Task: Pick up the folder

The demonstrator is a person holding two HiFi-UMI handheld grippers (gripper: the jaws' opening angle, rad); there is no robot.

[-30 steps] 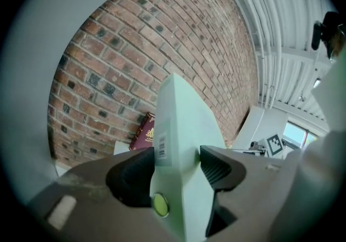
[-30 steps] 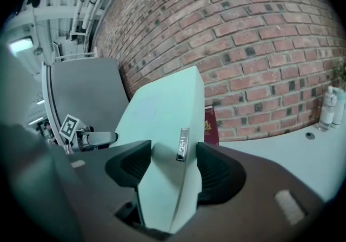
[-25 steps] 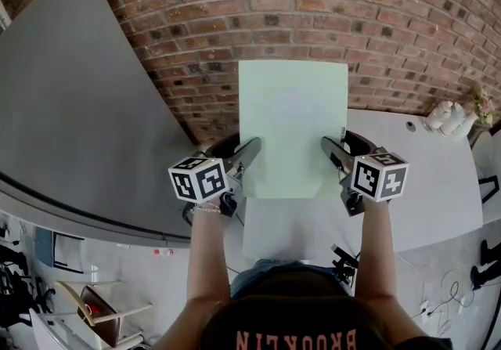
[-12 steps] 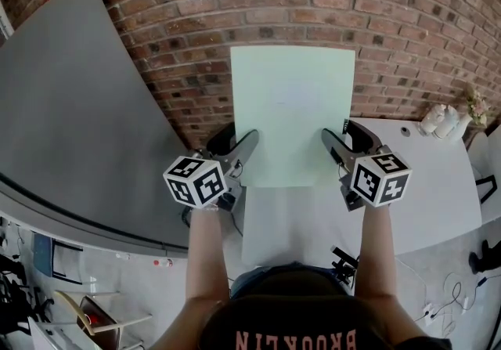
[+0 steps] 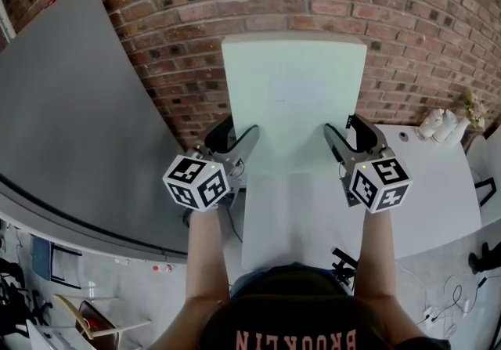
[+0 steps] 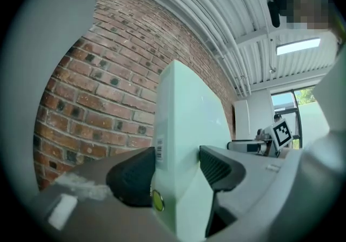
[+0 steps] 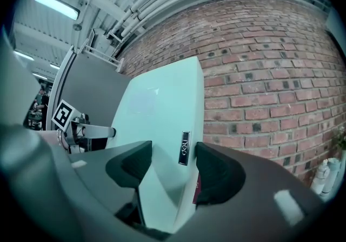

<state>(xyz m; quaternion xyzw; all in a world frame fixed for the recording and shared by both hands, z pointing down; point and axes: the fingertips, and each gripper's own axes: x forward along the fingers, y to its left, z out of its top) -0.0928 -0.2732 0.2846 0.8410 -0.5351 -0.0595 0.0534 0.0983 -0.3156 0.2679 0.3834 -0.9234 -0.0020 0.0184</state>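
Folder (image 5: 293, 106) stands upright above the white table (image 5: 438, 184), before the brick wall (image 5: 430, 27). I see my left gripper (image 5: 236, 135) and right gripper (image 5: 348, 131) clamped wide on its side edges. Only the gripper views show pads pressing both faces, a barcode sticker (image 6: 159, 146) and the ribbed ceiling (image 6: 216, 8).
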